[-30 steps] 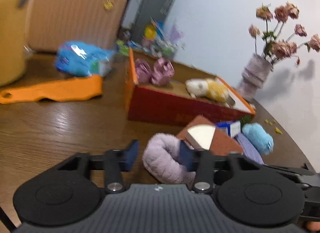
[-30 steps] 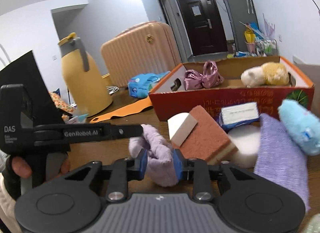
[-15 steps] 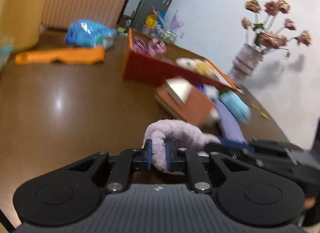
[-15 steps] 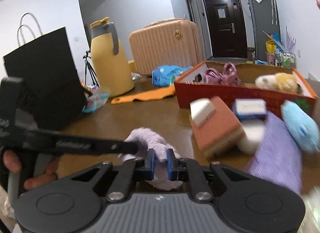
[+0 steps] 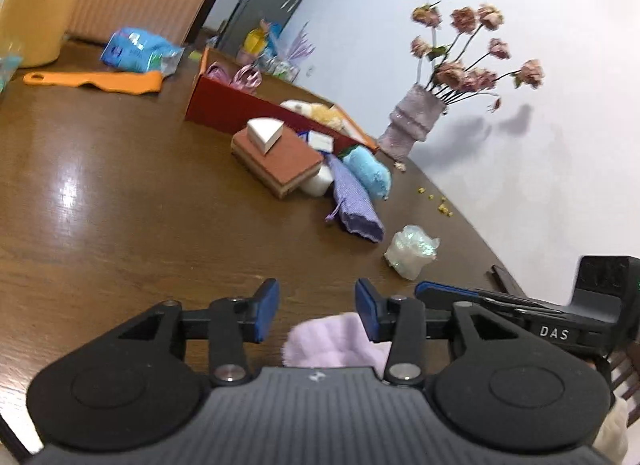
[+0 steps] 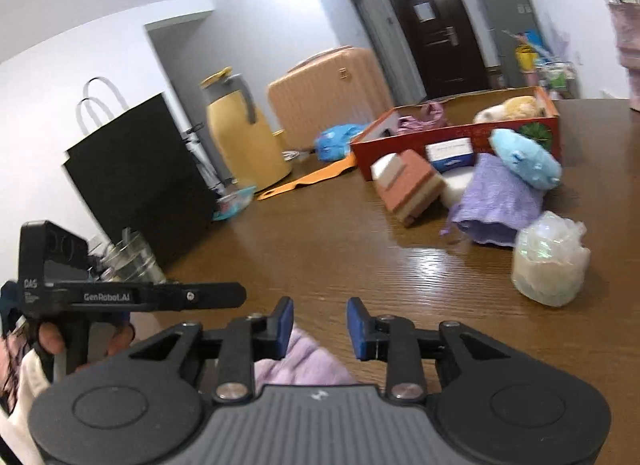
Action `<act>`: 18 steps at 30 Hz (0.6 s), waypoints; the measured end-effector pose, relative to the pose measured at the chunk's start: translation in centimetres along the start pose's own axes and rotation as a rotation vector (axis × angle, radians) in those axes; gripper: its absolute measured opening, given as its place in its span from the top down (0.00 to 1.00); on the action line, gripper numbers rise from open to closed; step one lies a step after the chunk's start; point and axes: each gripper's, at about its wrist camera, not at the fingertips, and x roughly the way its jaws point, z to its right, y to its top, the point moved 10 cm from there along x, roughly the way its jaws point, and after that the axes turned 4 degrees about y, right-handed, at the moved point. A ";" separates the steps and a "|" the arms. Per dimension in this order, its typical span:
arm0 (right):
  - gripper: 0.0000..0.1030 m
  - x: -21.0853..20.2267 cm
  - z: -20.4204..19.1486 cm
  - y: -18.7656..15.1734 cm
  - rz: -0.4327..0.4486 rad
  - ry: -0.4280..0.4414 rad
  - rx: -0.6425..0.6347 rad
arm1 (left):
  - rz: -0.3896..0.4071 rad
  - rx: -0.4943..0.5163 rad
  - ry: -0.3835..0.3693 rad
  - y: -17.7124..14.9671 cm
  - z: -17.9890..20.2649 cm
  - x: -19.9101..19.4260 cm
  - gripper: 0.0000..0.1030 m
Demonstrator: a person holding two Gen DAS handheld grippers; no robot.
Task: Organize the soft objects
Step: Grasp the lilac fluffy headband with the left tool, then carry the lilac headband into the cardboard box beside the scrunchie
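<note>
The lilac fuzzy cloth (image 5: 340, 341) lies low in the frame at the near edge of the brown worktop (image 5: 120, 201), just under both claws. The left claw (image 5: 316, 311) and right claw (image 6: 320, 325) are opening, pads clear of it. Further up the frame lie a purple towel (image 6: 500, 201), a blue plush (image 6: 524, 159) and a red box (image 6: 460, 133).

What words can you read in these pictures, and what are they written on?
"DAS": on the right gripper body, seen from the left wrist.
"GenRobot.AI": on the left gripper arm, seen from the right wrist.
"DAS" with blurred small print: on the same left gripper.
Blue-and-white box label: too blurred to read.
</note>
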 end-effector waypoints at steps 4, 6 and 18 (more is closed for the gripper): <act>0.65 0.2 -0.3 -1.6 -0.030 -0.017 -0.010 | -0.033 0.003 0.033 -1.7 -0.2 0.6 0.50; 0.65 0.3 -0.5 -2.7 -0.045 -0.013 0.004 | -0.045 -0.006 0.020 -2.6 -0.2 0.1 0.48; 0.71 3.0 0.1 -5.3 -0.058 -0.003 0.093 | -0.079 -0.001 0.036 -4.5 -0.5 0.6 0.72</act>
